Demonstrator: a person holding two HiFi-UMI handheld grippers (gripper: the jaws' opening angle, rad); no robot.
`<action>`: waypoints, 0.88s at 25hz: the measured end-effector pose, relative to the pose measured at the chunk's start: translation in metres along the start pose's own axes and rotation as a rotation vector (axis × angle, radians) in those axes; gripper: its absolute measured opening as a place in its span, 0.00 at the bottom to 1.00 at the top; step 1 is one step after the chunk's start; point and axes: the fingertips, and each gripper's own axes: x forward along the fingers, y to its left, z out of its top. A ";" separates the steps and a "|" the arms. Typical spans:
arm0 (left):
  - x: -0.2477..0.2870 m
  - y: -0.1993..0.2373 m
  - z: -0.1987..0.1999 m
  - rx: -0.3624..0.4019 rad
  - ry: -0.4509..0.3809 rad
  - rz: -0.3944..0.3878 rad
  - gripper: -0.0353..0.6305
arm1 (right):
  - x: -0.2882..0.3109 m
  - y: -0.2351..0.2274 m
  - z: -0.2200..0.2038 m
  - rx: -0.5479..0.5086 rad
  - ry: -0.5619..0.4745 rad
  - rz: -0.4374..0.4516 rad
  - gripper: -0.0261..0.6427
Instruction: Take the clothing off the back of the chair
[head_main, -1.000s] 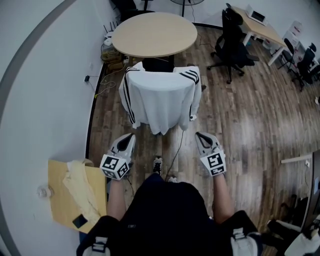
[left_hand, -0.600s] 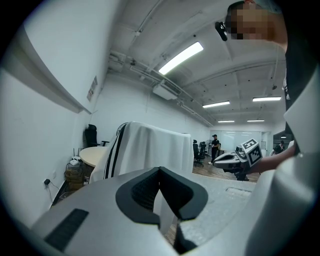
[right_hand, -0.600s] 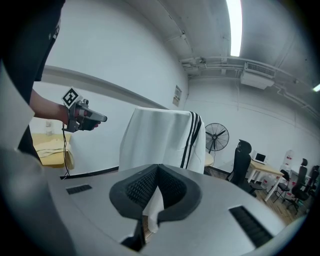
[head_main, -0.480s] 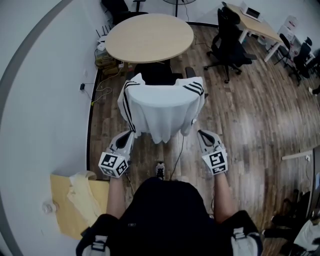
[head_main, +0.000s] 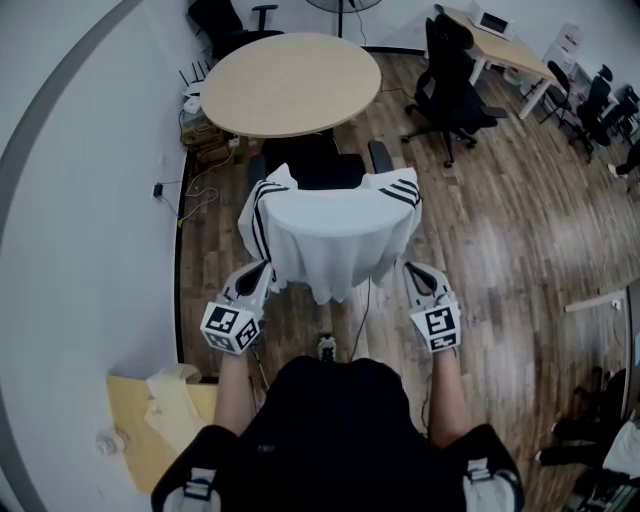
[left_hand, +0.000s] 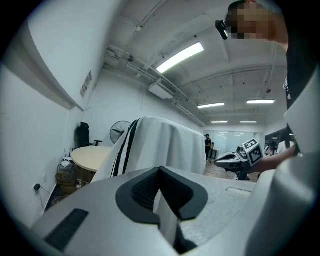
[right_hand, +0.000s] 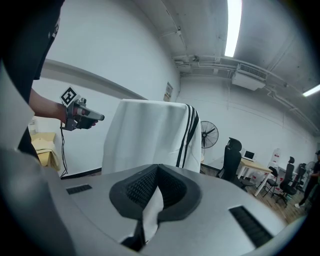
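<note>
- White w/ black sleeve stripes: track jacket (head_main: 335, 235) draped over backrest of black office chair (head_main: 318, 165), mid-scene, hem hanging down backrest's near side.
- Just beyond that chair, far side: round wooden table (head_main: 290, 80).
- At jacket's left lower edge: left gripper (head_main: 258, 272), tip just beside the cloth; can't tell if touching. Jaws closed, pads together, no fabric pinched.
- At jacket's right lower edge: right gripper (head_main: 414, 270), also just beside the cloth, contact unclear too. Jaws closed as well, nothing clamped.
- Both pointed far-ward at the chair, one each side of the jacket, roughly level w/ each other.
- Seen along left gripper's jaws: jacket straight ahead, striped sleeve on its left, right gripper off to the right.
- Seen along right gripper's jaws: jacket ahead, stripes down its right edge, left gripper off to the left, pedestal fan (right_hand: 207, 134) farther back.
- Near centre: person in black top (head_main: 330, 420), forearms reaching fwd to both grippers.
- Near left, against white wall (head_main: 80, 200): yellowish cardboard sheet (head_main: 128, 400) w/ something pale crumpled on it.
- Far right, on wood-plank floor (head_main: 500, 230): black desk chairs (head_main: 450, 80) by a desk (head_main: 500, 50).
</note>
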 end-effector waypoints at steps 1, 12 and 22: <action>0.002 0.003 0.000 0.001 0.001 -0.007 0.05 | 0.001 0.001 -0.001 0.004 0.003 -0.009 0.03; 0.012 0.017 -0.001 0.016 0.015 -0.072 0.05 | -0.002 0.003 -0.013 0.047 0.032 -0.089 0.03; 0.018 0.040 0.015 0.015 -0.030 -0.018 0.05 | 0.016 -0.022 0.006 0.022 0.002 -0.122 0.03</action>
